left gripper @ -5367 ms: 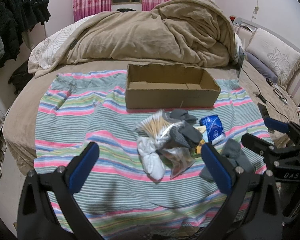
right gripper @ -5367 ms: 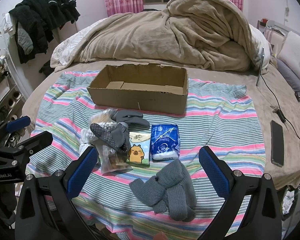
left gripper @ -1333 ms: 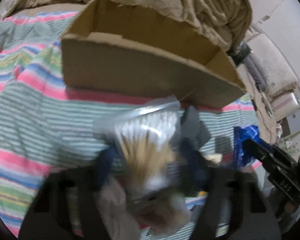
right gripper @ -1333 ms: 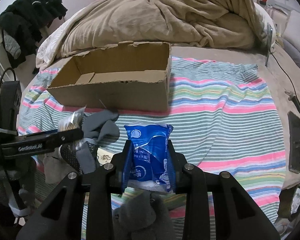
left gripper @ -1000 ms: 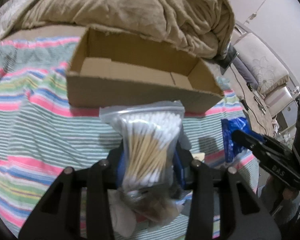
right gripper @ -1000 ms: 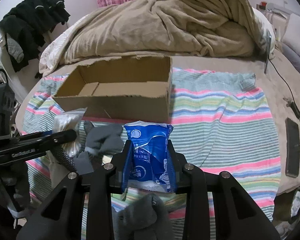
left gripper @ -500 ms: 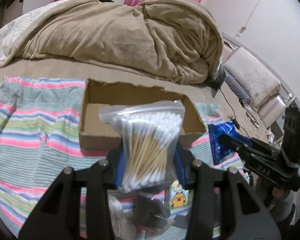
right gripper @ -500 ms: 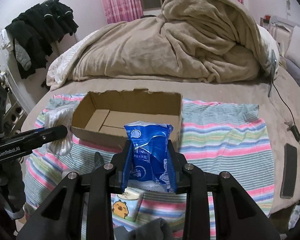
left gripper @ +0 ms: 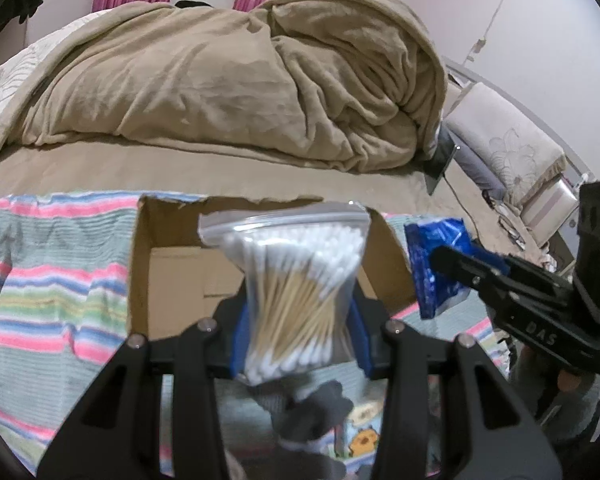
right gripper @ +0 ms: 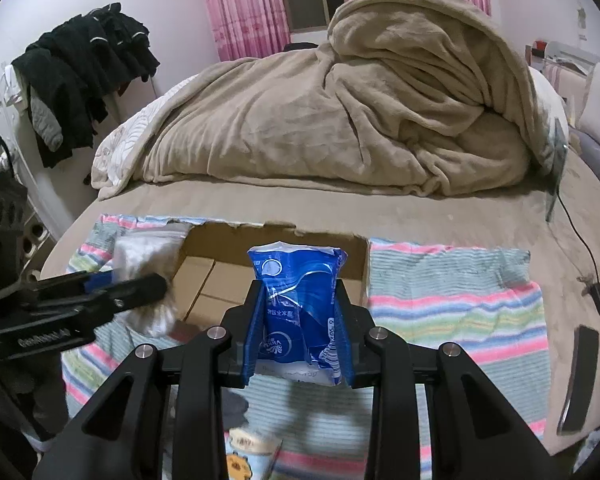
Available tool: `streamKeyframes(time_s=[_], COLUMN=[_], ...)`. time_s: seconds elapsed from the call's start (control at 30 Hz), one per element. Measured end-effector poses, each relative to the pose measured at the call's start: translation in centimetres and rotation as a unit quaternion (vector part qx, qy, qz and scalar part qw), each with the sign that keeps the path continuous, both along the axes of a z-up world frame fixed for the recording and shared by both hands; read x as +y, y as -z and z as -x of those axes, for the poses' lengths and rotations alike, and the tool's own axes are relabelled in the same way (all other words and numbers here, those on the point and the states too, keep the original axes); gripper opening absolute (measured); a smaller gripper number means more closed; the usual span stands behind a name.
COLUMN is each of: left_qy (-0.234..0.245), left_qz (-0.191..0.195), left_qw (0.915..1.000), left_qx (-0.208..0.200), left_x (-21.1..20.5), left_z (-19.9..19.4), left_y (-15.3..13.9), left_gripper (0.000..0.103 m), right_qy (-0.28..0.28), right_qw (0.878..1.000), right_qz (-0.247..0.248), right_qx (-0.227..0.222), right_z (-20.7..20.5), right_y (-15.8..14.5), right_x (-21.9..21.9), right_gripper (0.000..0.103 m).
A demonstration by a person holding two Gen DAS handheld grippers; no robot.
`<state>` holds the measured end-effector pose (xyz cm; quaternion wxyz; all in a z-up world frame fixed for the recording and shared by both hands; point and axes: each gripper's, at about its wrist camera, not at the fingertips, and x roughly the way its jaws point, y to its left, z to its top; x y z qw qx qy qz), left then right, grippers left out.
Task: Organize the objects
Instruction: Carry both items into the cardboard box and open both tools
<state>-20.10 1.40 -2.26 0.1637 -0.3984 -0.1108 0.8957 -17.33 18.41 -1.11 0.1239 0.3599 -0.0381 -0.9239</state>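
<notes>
My left gripper is shut on a clear zip bag of cotton swabs and holds it raised in front of the open cardboard box. My right gripper is shut on a blue tissue pack, also held above the near side of the box. The tissue pack shows in the left wrist view at the box's right end. The swab bag shows in the right wrist view at the box's left end.
The box stands on a striped cloth on a bed. A heaped tan duvet lies behind it. A yellow-duck tissue pack and grey socks lie below. A phone lies right. Dark clothes hang left.
Both grippers closed on their items, lifted them off the cloth and carried them forward toward the box. In the last half second both moved closer over its near edge.
</notes>
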Motion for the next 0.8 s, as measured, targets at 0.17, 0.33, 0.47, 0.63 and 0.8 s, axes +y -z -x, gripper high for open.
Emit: streamKeyframes(time_s=[0.17,0.33,0.47,0.63,0.8], left_qy=[0.004,0.018,0.024,0.016,0.004], left_qz=[0.011,0.016,0.024,0.041,0.044], left_qw=[0.9999,0.9991,0.9976,0.9960,0.9969], left_qx=[-0.012,-0.036,-0.060,-0.078,-0.065], left_x=[1.0,2.0,2.7,2.9,2.6], left_z=[2.7,4.7,5.7,6.3,5.9], left_y=[1.6,3.7,5.5,6.6,5.9], left_gripper=[0.043,0.043,0.044,0.047,0.065], right_qy=[-0.001,-0.007,-0.009,-0.011,-0.015], right_qw=[1.000,1.000,0.999,0.998,0.999], right_qz=[0.004,0.008,0.011,0.017,0.015], right_qx=[-0.014,-0.029,-0.046,-0.055,-0.048], right_z=[2.3,4.0,5.2,5.7,5.3], right_y=[1.4,3.0,4.5,5.3,4.6], right_x=[-0.1,-0.2,-0.5,-0.3,-0.3], right_gripper=[0.034,0.034,0.035,0.039,0.051])
